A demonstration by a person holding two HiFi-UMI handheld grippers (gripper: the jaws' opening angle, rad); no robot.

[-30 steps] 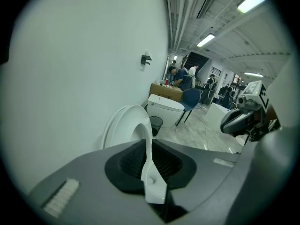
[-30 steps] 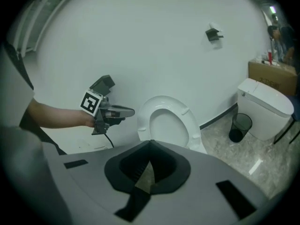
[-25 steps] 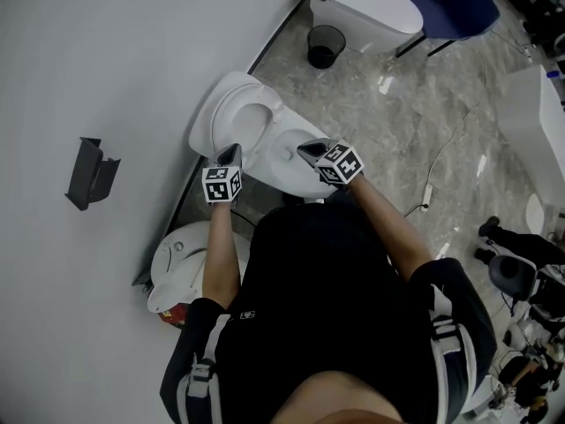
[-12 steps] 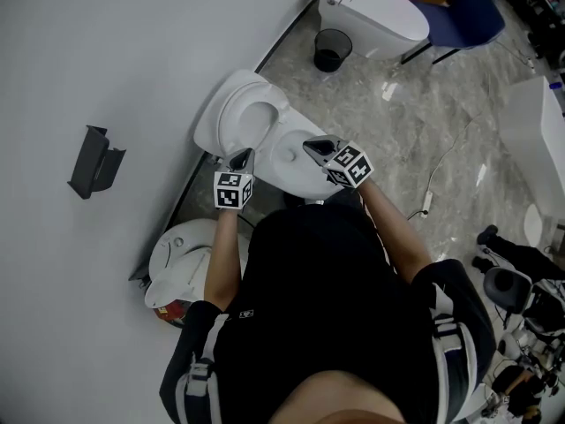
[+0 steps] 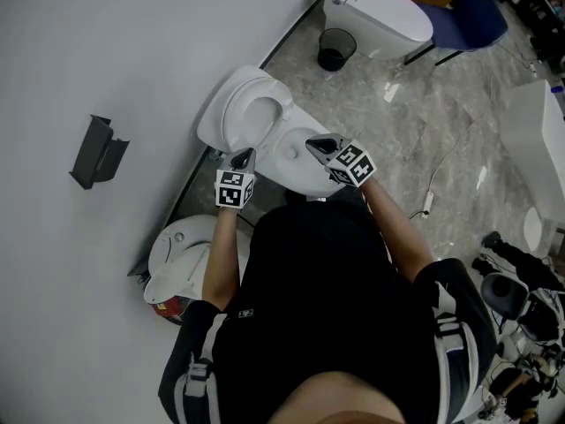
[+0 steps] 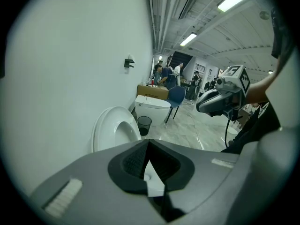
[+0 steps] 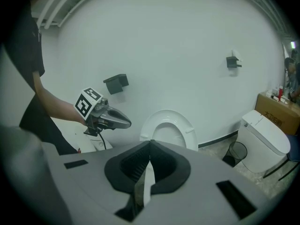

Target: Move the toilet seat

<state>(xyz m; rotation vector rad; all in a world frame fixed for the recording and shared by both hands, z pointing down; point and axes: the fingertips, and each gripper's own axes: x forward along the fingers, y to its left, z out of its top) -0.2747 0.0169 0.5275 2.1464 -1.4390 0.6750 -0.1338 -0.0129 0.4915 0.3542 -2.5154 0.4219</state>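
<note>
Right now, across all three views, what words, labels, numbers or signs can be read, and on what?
Nothing can be read.
Dark print on the cardboard box: too small to read.
Small white mark on the black shirt: too small to read.
Cubes on the left gripper and right gripper: square marker patterns only, no letters.

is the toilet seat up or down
Up: the seat stands upright against the wall, and the head view shows the bowl uncovered.
</note>
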